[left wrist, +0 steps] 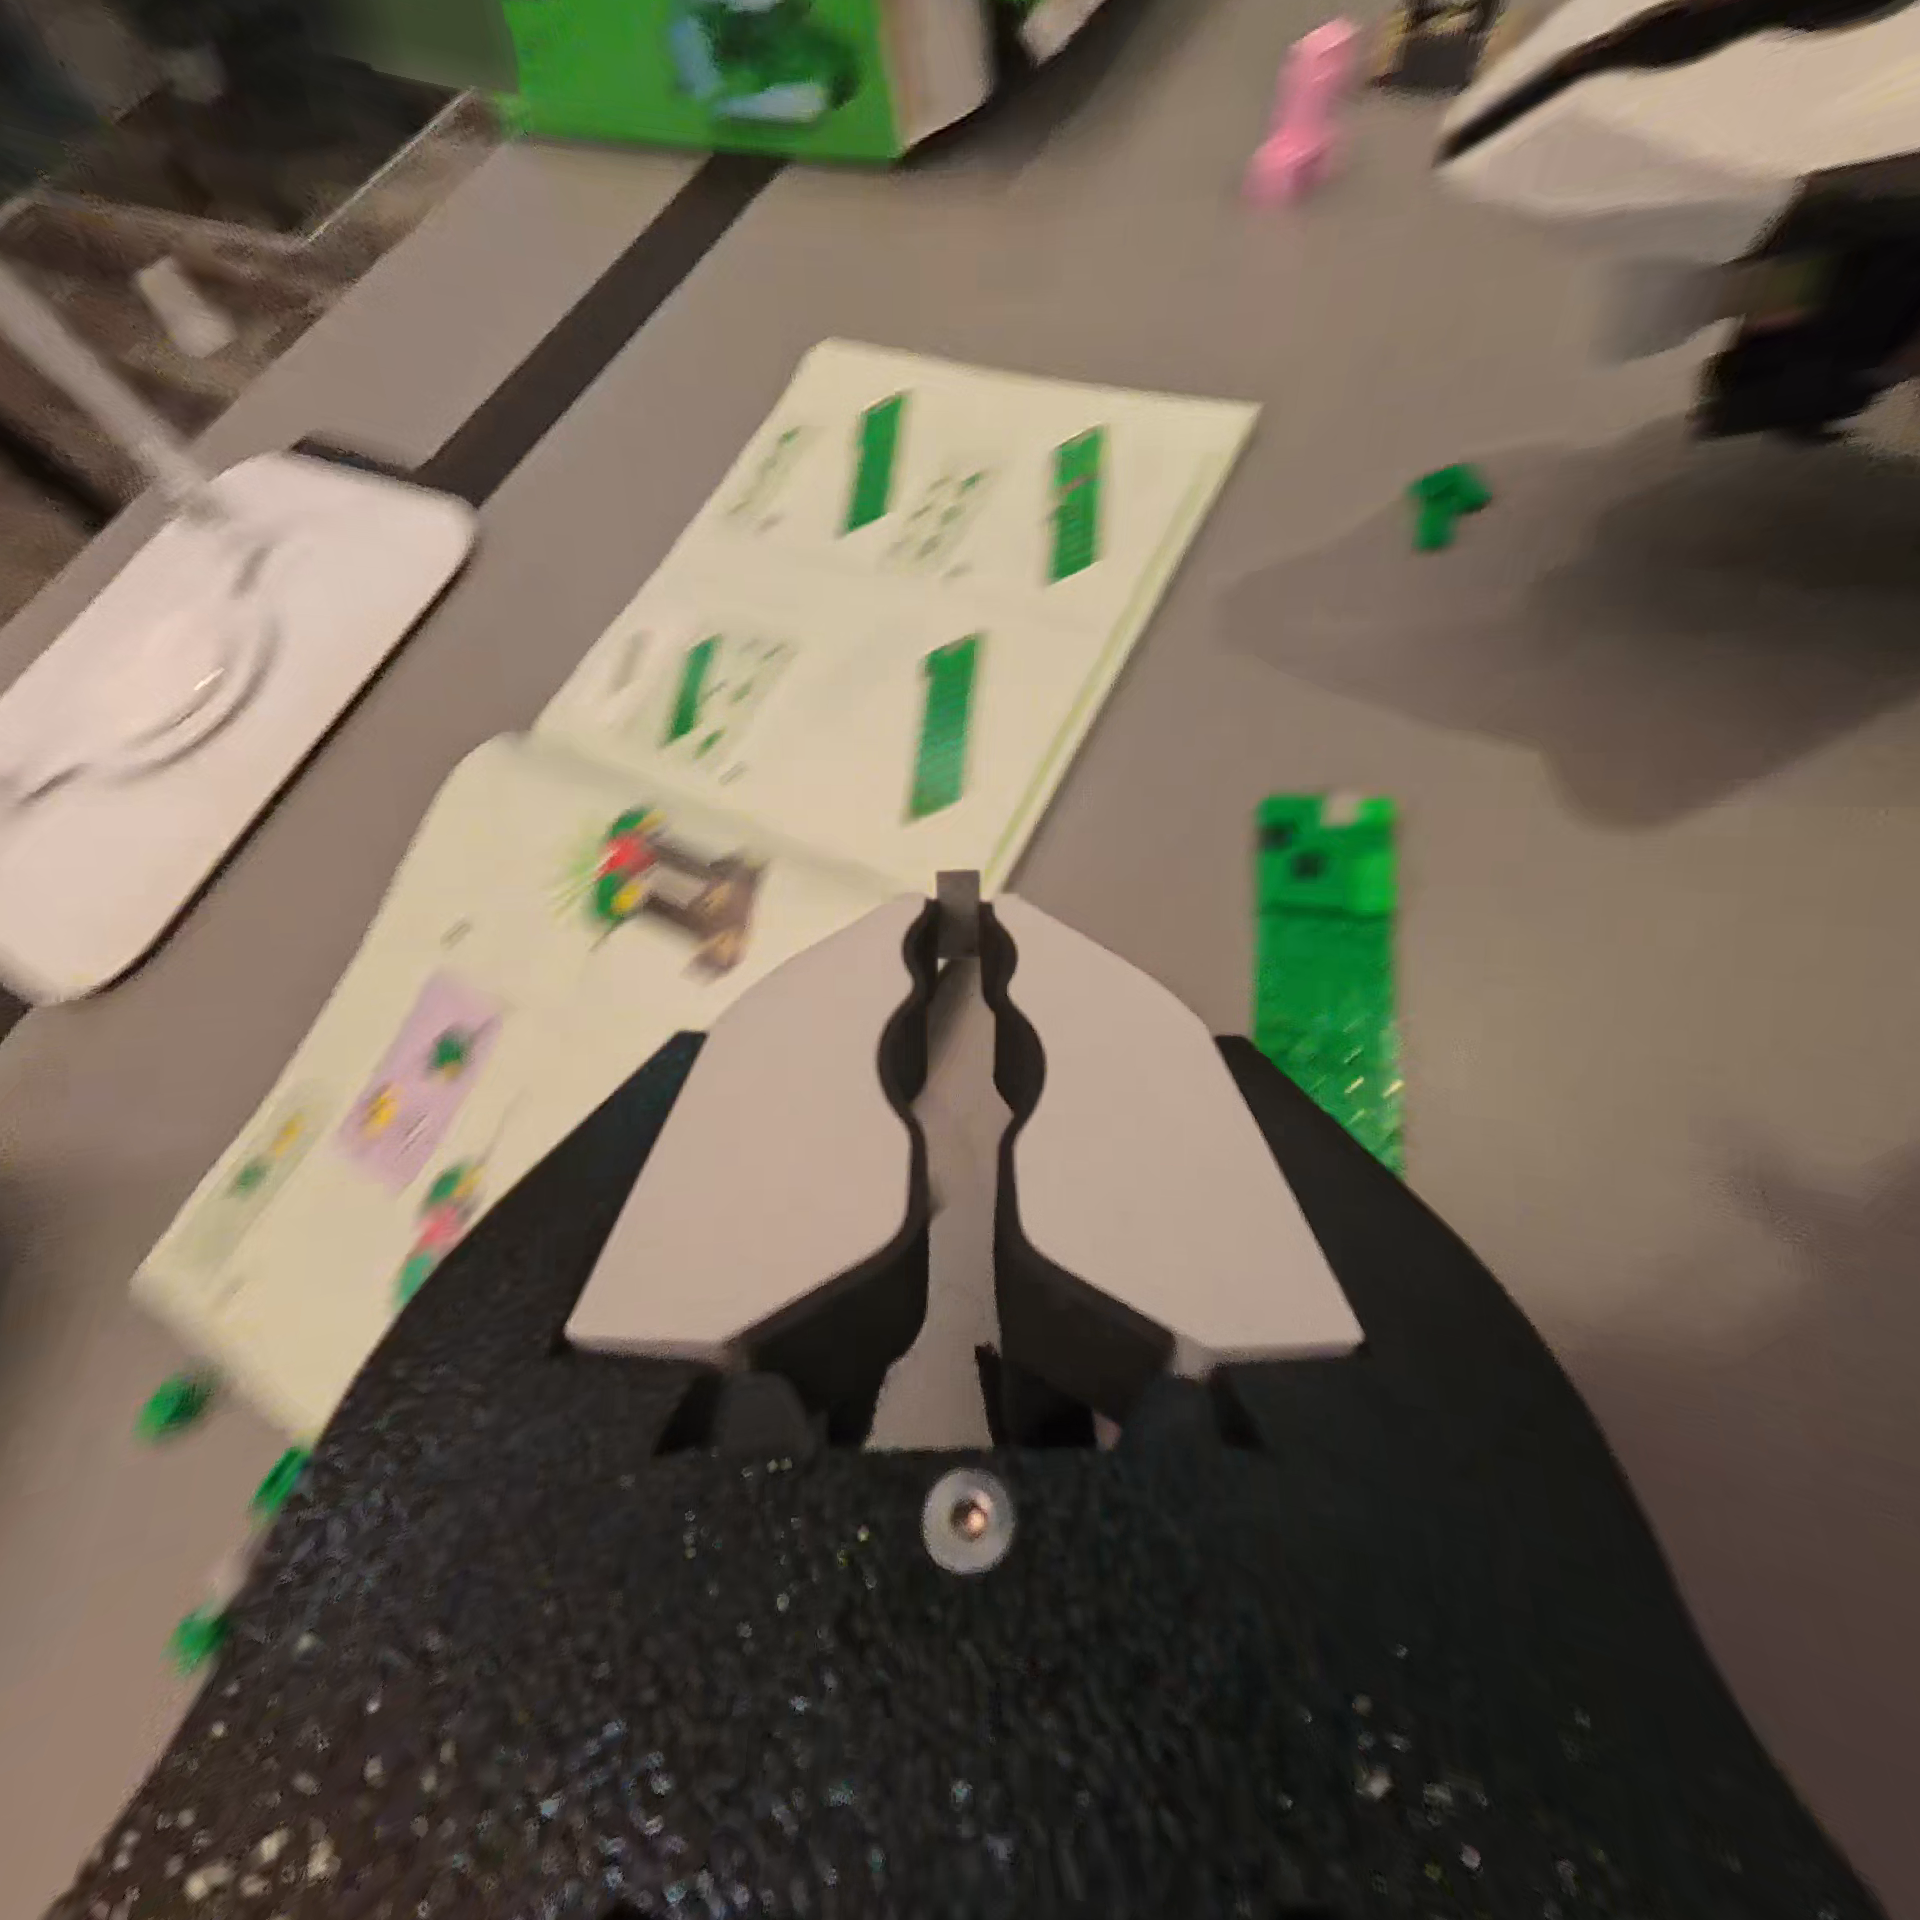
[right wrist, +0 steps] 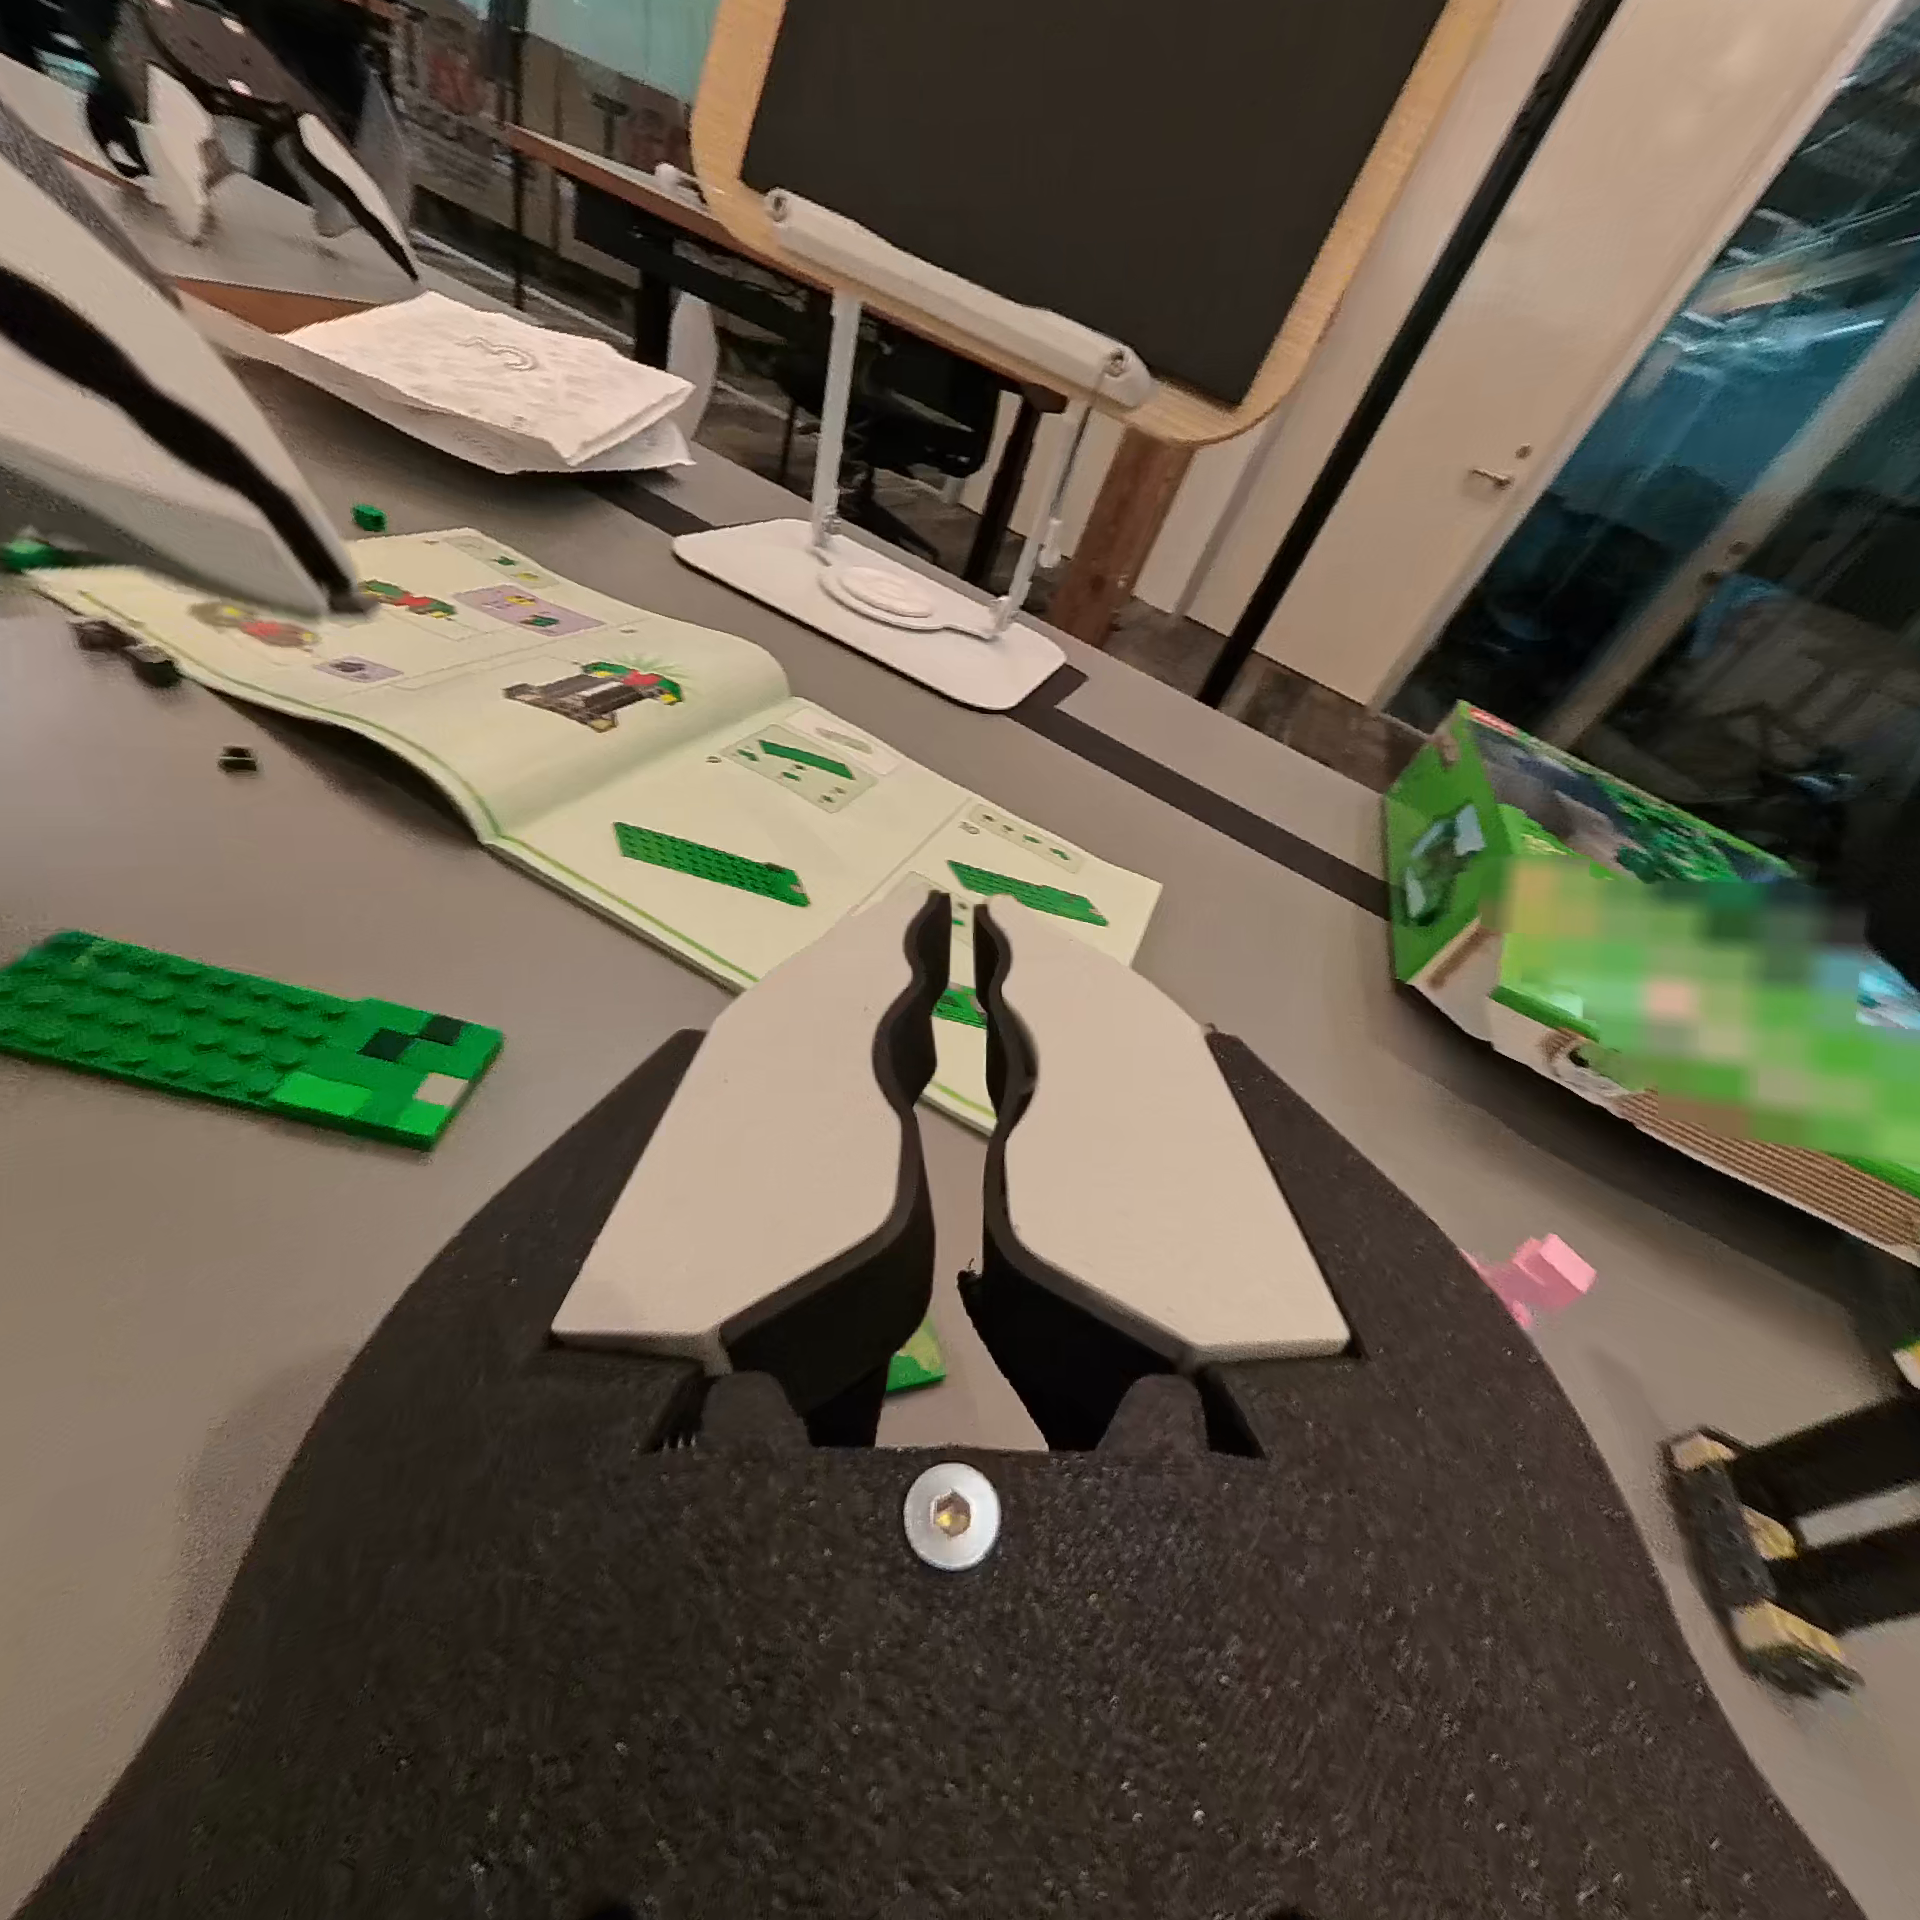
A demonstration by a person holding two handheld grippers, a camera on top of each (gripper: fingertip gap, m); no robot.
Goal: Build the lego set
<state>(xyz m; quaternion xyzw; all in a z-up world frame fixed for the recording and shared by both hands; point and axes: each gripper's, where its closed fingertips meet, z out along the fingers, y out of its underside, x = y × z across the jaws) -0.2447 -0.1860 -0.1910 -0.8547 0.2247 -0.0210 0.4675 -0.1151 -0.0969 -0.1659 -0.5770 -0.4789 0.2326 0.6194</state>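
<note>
Left gripper (left wrist: 957,914) pinched a tiny dark grey brick (left wrist: 957,902) above the open pale-green paper booklet (left wrist: 727,790), right gripper (right wrist: 963,914) nearly closed, empty; long green studded plate (right wrist: 208,1023) lay on grey surface (right wrist: 260,1299); brick could slip, grip being only at the tips.
</note>
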